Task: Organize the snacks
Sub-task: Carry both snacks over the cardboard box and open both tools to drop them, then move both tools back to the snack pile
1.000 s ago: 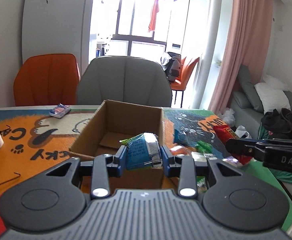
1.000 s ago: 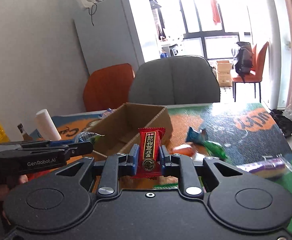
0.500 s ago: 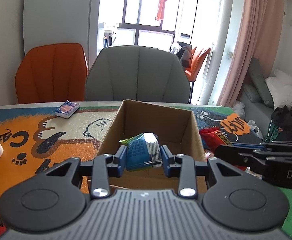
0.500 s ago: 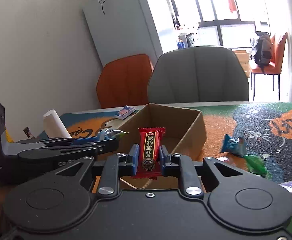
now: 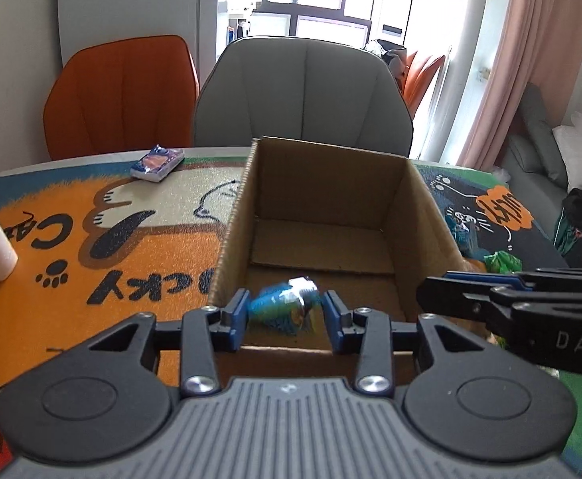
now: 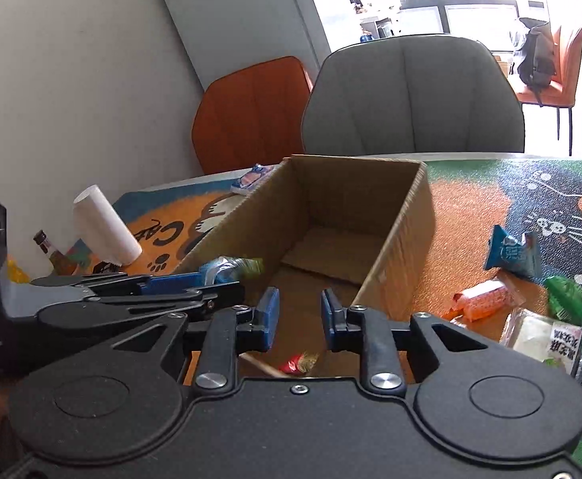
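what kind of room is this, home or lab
Most likely a home dining and living area. Upholstered grey and orange dining chairs stand at a table covered by a cartoon cat mat, a grey sofa with white pillows sits by pink curtains, and laundry hangs at the window.

Your table (image 5: pixel 211 151) is covered by a cartoon cat mat (image 5: pixel 91 239), orange and cream at the left of the left wrist frame, dark blue and green at the right. You have an open cardboard box (image 5: pixel 330 183) standing on the mat at centre frame. A blue-and-orange snack packet (image 5: pixel 157 162) lies near the far edge, upper left of the box. In your right wrist frame, right of the box, lie a blue packet (image 6: pixel 512 253), an orange packet (image 6: pixel 484 297), a green packet (image 6: pixel 566 299) and a white packet (image 6: pixel 546 337). A white roll (image 6: pixel 105 229) sits at the left.
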{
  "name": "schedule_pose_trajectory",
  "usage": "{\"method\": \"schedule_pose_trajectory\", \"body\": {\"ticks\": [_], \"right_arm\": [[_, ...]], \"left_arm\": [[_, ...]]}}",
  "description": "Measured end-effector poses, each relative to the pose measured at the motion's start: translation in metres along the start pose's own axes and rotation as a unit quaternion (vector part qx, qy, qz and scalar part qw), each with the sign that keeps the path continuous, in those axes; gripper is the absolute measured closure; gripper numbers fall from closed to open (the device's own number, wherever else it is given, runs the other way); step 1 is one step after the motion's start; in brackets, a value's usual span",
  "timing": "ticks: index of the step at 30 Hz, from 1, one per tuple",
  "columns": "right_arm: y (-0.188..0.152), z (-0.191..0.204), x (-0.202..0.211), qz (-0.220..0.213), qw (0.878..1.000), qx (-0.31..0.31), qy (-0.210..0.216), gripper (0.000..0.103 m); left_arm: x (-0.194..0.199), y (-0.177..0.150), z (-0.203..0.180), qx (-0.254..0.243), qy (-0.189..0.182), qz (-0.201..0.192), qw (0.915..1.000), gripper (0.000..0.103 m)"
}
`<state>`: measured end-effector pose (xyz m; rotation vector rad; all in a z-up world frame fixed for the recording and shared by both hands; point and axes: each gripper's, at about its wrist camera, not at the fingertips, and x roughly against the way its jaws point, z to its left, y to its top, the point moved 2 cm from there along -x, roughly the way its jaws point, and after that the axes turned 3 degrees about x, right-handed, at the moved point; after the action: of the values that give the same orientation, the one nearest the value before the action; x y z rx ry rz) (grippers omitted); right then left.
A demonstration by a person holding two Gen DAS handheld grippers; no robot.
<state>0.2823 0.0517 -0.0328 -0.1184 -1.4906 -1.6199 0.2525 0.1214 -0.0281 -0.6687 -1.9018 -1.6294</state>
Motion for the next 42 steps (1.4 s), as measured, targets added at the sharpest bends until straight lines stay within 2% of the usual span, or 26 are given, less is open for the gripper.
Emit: {"method": "schedule_pose_trajectory", "body": {"ticks": [6, 18, 28, 30, 31, 33, 35, 36, 38, 40, 42], "right_arm": [[-0.01, 0.009, 0.002, 0.011, 1.0, 0.004, 0.019, 0.076], [-0.034, 0.036, 0.023, 0.033, 0.998, 0.006, 0.05, 0.076], [-0.044, 0.048, 0.042, 0.03, 0.997, 0.011, 0.067, 0.074], [-0.044, 0.047, 0.045, 0.026, 0.997, 0.011, 0.068, 0.07], [-0.043, 0.046, 0.054, 0.016, 0.998, 0.011, 0.068, 0.064], [-0.041, 0.042, 0.066, 0.0, 0.998, 0.011, 0.062, 0.051], [-0.04, 0.037, 0.079, -0.019, 0.998, 0.011, 0.052, 0.033], [-0.039, 0.034, 0.087, -0.029, 0.998, 0.01, 0.046, 0.03], [-0.038, 0.031, 0.094, -0.038, 0.998, 0.009, 0.04, 0.016], [-0.037, 0.022, 0.116, -0.062, 0.998, 0.018, 0.012, 0.003], [-0.036, 0.015, 0.13, -0.079, 0.997, 0.023, -0.009, 0.0]], "left_arm": [[0.02, -0.012, 0.007, 0.016, -0.008, 0.003, 0.9998, 0.063], [0.05, -0.036, 0.01, 0.001, 0.013, 0.003, 0.9999, 0.062], [0.072, -0.049, 0.015, -0.002, 0.027, -0.004, 0.9996, 0.053], [0.077, -0.049, 0.017, 0.005, 0.023, -0.008, 0.9997, 0.053], [0.081, -0.048, 0.017, 0.008, 0.023, -0.013, 0.9996, 0.052], [0.09, -0.046, 0.014, 0.009, 0.025, -0.024, 0.9993, 0.044], [0.099, -0.045, 0.009, 0.014, 0.034, -0.039, 0.9986, 0.027], [0.105, -0.044, 0.006, 0.018, 0.037, -0.049, 0.998, 0.025], [0.115, -0.042, 0.001, 0.031, 0.037, -0.067, 0.9966, 0.02], [0.123, -0.039, -0.004, 0.049, 0.031, -0.079, 0.9952, 0.017], [0.129, -0.038, -0.011, 0.059, 0.025, -0.089, 0.994, 0.015]]}}
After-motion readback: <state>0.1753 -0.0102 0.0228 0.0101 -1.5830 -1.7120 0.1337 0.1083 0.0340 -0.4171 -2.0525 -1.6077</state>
